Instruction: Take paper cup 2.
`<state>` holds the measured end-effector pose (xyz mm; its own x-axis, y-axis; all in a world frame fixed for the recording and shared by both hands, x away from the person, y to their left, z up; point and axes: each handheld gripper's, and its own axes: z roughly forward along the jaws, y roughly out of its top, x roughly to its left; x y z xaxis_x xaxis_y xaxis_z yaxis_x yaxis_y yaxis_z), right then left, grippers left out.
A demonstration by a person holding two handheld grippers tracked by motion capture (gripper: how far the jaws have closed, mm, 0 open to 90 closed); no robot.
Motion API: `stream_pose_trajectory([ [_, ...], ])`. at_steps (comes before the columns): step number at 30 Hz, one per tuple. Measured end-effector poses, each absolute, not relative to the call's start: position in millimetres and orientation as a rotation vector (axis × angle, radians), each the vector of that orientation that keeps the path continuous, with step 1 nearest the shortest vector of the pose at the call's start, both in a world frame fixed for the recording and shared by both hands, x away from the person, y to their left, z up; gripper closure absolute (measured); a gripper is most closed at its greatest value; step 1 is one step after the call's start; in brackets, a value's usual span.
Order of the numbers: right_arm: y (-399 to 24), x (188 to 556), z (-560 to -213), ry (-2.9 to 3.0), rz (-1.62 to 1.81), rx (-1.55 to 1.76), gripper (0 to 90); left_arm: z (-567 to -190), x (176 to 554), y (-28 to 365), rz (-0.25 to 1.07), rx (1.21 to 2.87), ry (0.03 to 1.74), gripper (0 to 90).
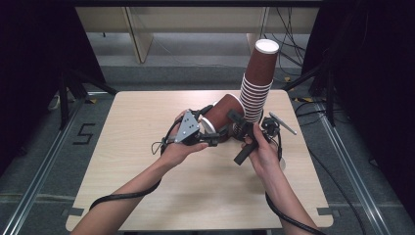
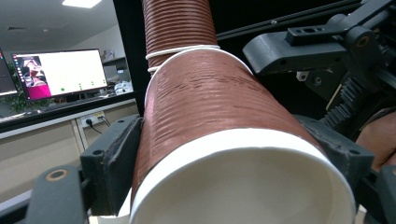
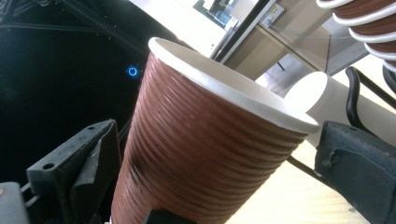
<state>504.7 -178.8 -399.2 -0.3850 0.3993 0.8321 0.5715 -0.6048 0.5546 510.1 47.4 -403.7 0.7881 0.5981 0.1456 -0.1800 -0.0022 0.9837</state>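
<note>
Your table (image 1: 147, 196) runs past the near edge of the high view, and your forearms cover part of it. Above its far right part leans a stack of brown ribbed paper cups (image 1: 257, 85), nested mouth-down with a white base on top; from above, its lower end is hidden behind your hands and the grippers, so you cannot tell what bears it. The left gripper view shows this stack (image 2: 175, 25) as a ribbed column rising out of frame, and the right gripper view catches a few white rims (image 3: 369, 23) at its top right corner.

A single brown paper cup (image 1: 222, 110) lies tilted just left of the stack, between your hands. Your left gripper (image 1: 211, 139) has hold of it: in the left gripper view both black jaws press on the ribbed sides of this cup (image 2: 210, 121), white mouth toward the camera, its far end touching or just in front of the stack.

Your right gripper (image 1: 242, 131) is hard to read from above. Its own view shows a cup (image 3: 201, 154) standing between the jaws, rim up; the left jaw sits close to the wall, the right jaw stands apart behind the rim, and whether the pads press is unclear.
</note>
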Motion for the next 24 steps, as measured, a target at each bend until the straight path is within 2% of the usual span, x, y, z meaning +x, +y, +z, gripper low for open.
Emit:
stream_pose_trajectory([
  [24,-173.1,509.8,-400.6,-1.188,-2.114,-1.645,0.6,-403.4,507.4,42.4,0.651,1.465,0.329,19.3],
])
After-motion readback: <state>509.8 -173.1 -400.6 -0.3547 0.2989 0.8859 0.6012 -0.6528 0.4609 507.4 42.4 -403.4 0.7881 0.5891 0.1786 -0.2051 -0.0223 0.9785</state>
